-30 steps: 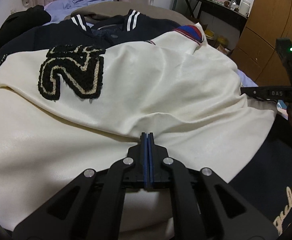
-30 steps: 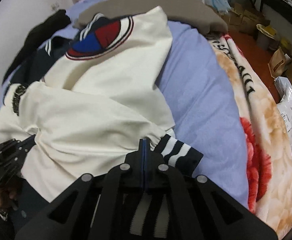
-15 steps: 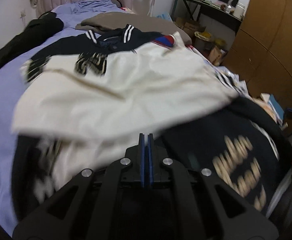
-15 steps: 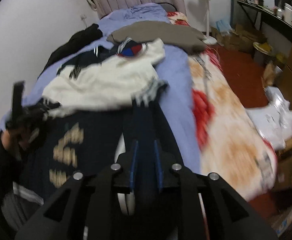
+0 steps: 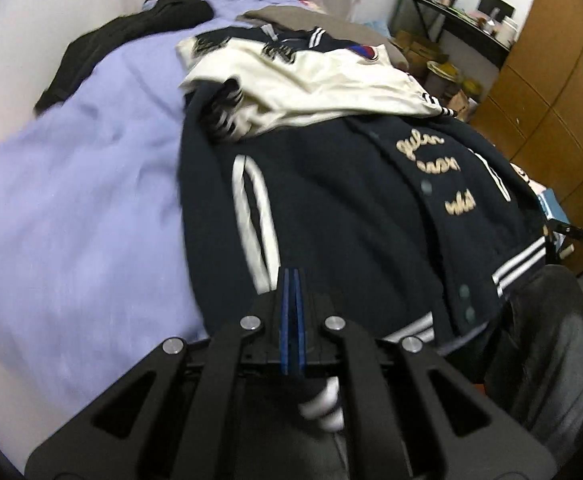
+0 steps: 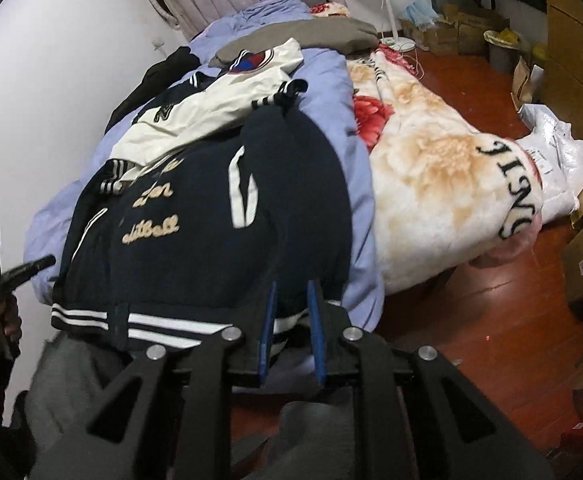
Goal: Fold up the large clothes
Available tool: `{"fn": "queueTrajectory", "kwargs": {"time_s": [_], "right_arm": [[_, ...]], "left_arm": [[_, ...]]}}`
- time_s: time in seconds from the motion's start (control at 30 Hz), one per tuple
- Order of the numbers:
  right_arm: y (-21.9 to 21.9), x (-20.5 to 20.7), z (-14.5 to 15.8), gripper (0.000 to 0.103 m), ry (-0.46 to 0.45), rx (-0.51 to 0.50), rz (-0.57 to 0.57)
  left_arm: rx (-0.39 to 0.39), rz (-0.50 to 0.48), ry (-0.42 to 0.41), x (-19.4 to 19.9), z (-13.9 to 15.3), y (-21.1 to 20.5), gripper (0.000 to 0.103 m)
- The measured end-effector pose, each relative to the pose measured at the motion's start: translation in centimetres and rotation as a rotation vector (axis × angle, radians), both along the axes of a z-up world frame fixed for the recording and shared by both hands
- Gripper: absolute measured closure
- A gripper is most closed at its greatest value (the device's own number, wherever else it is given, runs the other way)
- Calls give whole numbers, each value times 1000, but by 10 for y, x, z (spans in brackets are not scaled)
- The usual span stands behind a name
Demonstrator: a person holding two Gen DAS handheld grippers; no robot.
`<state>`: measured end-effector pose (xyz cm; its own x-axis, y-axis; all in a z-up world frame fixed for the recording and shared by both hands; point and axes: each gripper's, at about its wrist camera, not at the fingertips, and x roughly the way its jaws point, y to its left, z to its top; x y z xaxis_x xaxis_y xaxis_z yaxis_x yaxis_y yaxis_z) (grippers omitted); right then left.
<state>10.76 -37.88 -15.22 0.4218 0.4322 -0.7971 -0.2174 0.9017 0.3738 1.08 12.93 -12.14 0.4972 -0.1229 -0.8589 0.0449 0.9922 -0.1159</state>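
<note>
A navy varsity jacket (image 5: 351,208) with cream sleeves (image 5: 315,80) lies on the bed, both sleeves folded across its upper part; it also shows in the right wrist view (image 6: 195,224). My left gripper (image 5: 291,280) is shut at the jacket's striped hem, its pads pressed together; striped fabric shows just below the jaws. My right gripper (image 6: 291,292) is slightly open over the hem (image 6: 163,324) at the jacket's right corner, with nothing held between its pads.
The bed has a lavender sheet (image 5: 71,208) and a floral blanket (image 6: 431,184) hanging over its right side. A black garment (image 5: 131,36) and a brown one (image 6: 311,34) lie at the far end. Boxes, bags and wooden cabinets (image 6: 571,60) stand on the floor to the right.
Both grippers let go of the cream sleeves and pulled back toward the jacket's hem at the near edge of the bed. The right gripper's jaws have parted; the sleeves now lie folded on the jacket.
</note>
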Motion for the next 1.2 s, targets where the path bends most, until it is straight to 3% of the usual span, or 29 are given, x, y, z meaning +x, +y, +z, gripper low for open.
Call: {"fn": "queueTrajectory", "kwargs": {"time_s": [0.17,0.27,0.37,0.43,0.5,0.67,0.77,0.87,0.97,1.03,1.13,1.2], "right_arm": [[4,-1,-8,83,10,24,-27],[6,-4,-16,71,-6,62,-45],[13,-6,-21,58,-12,74,-51],[16,-7,-19,49,-29,82,-39],[16,-7,-21,44,-26,86,-35],[-2,-5,-27,40,-10,161,-100],[-5,-3,-29,40,0,181,-104],[1,2,-31,40,28,194,-71],[6,6,-29,40,39,204,-39],[8,9,-32,39,48,190,-29],[7,16,-39,39,57,166,-44],[3,20,-42,39,60,156,-72]], "left_arm": [[-1,50,-9,-32,-15,6,100],[-23,55,-38,-41,-17,9,95],[-39,40,-56,-42,-20,9,66],[-66,27,-68,-46,-22,5,35],[-32,25,-73,-52,-25,-4,22],[94,55,-82,-67,-37,-10,22],[-5,83,-55,-71,-46,5,22],[-185,75,-32,-66,-54,13,22],[-275,65,-21,-54,-58,6,22],[-273,56,8,-46,-63,-3,22],[-153,81,42,-35,-72,-14,22],[-179,108,72,-28,-79,-14,22]]}}
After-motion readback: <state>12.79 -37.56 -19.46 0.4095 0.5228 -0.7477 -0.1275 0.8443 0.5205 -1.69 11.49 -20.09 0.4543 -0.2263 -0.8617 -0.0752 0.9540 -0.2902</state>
